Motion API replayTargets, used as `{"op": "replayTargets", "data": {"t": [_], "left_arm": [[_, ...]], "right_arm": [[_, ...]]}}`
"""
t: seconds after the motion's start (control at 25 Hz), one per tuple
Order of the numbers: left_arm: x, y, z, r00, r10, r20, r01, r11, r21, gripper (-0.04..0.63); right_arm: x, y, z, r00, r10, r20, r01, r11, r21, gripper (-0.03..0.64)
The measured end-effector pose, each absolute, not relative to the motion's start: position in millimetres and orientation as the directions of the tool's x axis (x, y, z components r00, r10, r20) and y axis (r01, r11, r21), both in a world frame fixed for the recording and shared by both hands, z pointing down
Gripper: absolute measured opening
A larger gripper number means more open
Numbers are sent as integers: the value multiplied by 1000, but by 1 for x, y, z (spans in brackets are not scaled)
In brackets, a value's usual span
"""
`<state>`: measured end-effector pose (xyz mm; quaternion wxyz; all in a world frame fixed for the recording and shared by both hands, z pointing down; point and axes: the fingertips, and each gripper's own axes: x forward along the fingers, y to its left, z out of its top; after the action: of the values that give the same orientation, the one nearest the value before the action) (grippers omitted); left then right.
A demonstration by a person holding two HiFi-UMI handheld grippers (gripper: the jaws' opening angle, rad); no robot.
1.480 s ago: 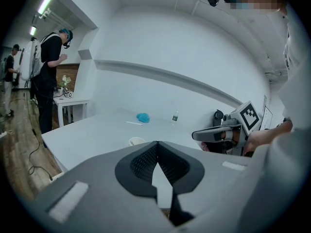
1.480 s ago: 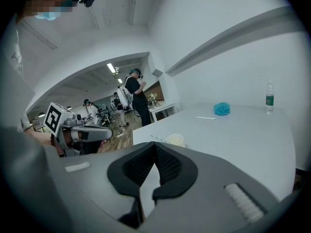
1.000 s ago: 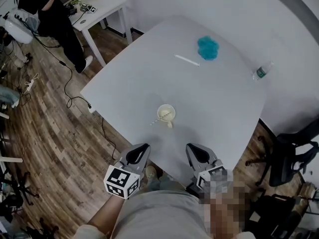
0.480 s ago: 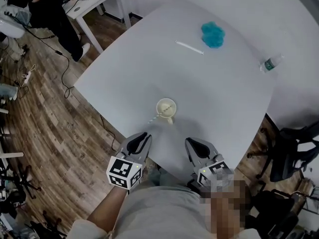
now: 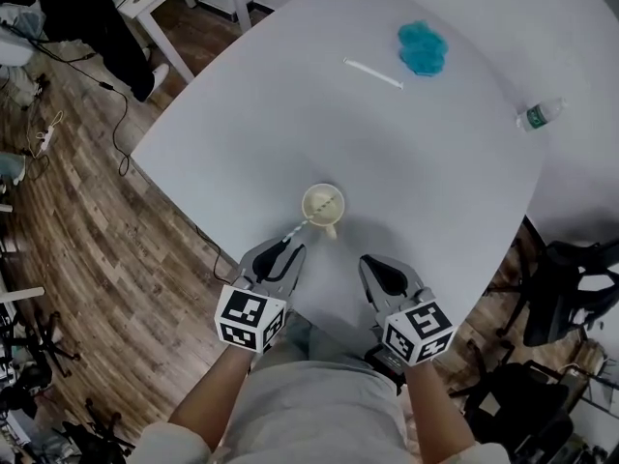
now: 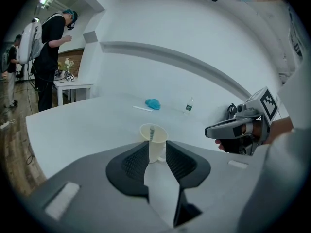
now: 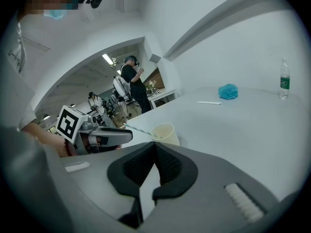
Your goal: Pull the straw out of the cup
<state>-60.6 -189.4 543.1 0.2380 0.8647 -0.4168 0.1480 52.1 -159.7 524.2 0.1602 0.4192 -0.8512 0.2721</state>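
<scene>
A cream paper cup (image 5: 322, 204) stands near the front edge of the white table (image 5: 406, 153). A striped straw (image 5: 296, 227) leans out of it toward my left gripper (image 5: 283, 252), and its free end stops just short of the fingertips. The left jaws are opening with nothing between them. In the left gripper view the cup (image 6: 153, 142) and straw (image 6: 151, 131) show beyond the gap of the left gripper (image 6: 156, 148). My right gripper (image 5: 378, 268) hovers at the table edge, right of the cup. In the right gripper view, the right gripper (image 7: 155, 145) has its tips together, with the cup (image 7: 164, 132) beyond them.
At the far side of the table lie a blue cloth (image 5: 423, 48), a white stick (image 5: 373, 73) and a water bottle (image 5: 538, 114). A black office chair (image 5: 571, 298) stands at the right. A person (image 5: 87, 8) stands by a side table at the upper left, with cables on the wooden floor.
Both grippers have come forward and down toward the cup. The left jaws have parted, and the straw's end now lies close to their tips.
</scene>
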Motion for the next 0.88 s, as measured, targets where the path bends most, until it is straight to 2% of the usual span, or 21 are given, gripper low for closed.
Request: {"op": "replayTargets", "data": {"t": [0.16, 0.88], "left_arm": [[-54, -201, 552, 606, -651, 457, -794, -534, 291, 141], [-42, -225, 566, 598, -666, 446, -800, -527, 286, 137]], "right_arm": [[51, -163, 529, -600, -617, 509, -799, 497, -338, 6], [53, -162, 550, -616, -578, 535, -787, 489, -377, 6]]}}
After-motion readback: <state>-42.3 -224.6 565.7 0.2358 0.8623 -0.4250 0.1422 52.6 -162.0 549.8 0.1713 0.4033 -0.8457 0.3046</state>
